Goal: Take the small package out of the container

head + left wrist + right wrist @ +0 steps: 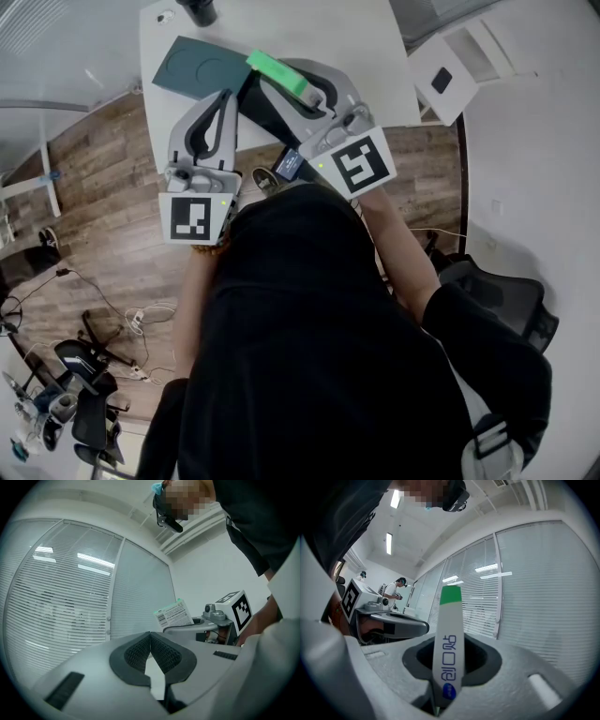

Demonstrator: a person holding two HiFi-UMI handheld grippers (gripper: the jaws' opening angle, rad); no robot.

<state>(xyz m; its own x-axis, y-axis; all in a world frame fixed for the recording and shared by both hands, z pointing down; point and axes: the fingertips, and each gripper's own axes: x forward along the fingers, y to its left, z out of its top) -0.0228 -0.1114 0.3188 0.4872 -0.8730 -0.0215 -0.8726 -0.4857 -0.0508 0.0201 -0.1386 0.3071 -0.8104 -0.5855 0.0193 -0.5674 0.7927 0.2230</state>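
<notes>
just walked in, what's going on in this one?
A person works with two hand-held grippers over a white table. The right gripper is shut on a small green-and-white package, held up edge-on, clear of the dark teal container on the table. The left gripper is shut with nothing between its jaws.

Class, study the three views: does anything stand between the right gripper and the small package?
Nothing visible does. The right gripper has the small package clamped directly between its jaws, with nothing else between them.
</notes>
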